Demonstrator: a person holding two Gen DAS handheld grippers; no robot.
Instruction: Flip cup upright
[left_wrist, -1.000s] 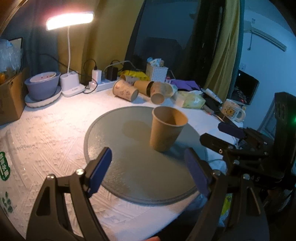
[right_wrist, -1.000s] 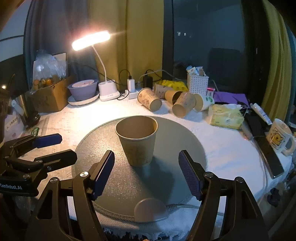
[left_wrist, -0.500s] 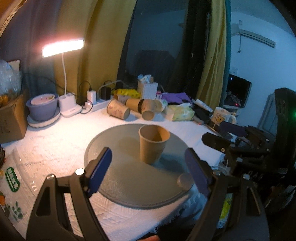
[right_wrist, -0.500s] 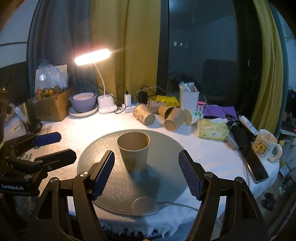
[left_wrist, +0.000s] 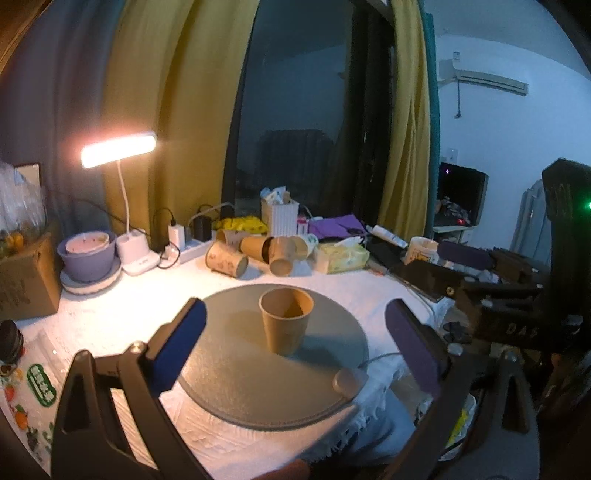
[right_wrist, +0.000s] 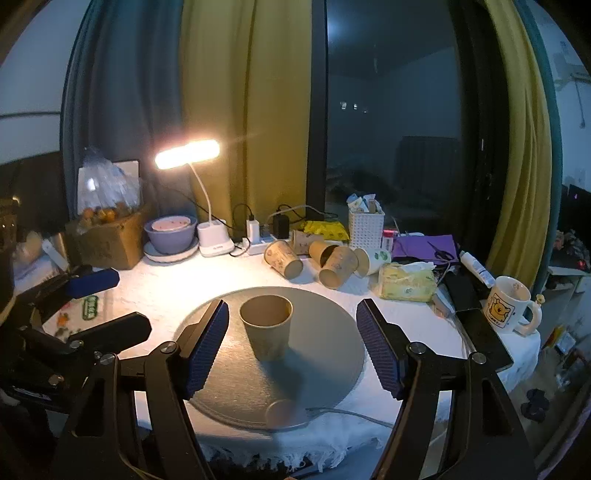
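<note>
A brown paper cup (left_wrist: 285, 320) stands upright, mouth up, near the middle of a round grey mat (left_wrist: 236, 373). It also shows in the right wrist view (right_wrist: 266, 327) on the mat (right_wrist: 325, 354). My left gripper (left_wrist: 295, 349) is open and empty, well back from the cup and above the table's near edge. My right gripper (right_wrist: 293, 347) is open and empty, also held back from the cup. Each gripper shows at the side of the other's view: the right one (left_wrist: 480, 273), the left one (right_wrist: 96, 302).
Several paper cups (right_wrist: 321, 260) lie on their sides behind the mat. A lit desk lamp (right_wrist: 188, 155), a purple bowl (right_wrist: 170, 232), a cardboard box (right_wrist: 107, 236), a power strip, a white basket (right_wrist: 365, 223), a tissue pack (right_wrist: 404, 282), a phone and a mug (right_wrist: 508, 308) ring the white-clothed table.
Both grippers have drawn back and upward from the cup, which looks smaller now. The cup has stayed upright on the mat. Both grippers stay open.
</note>
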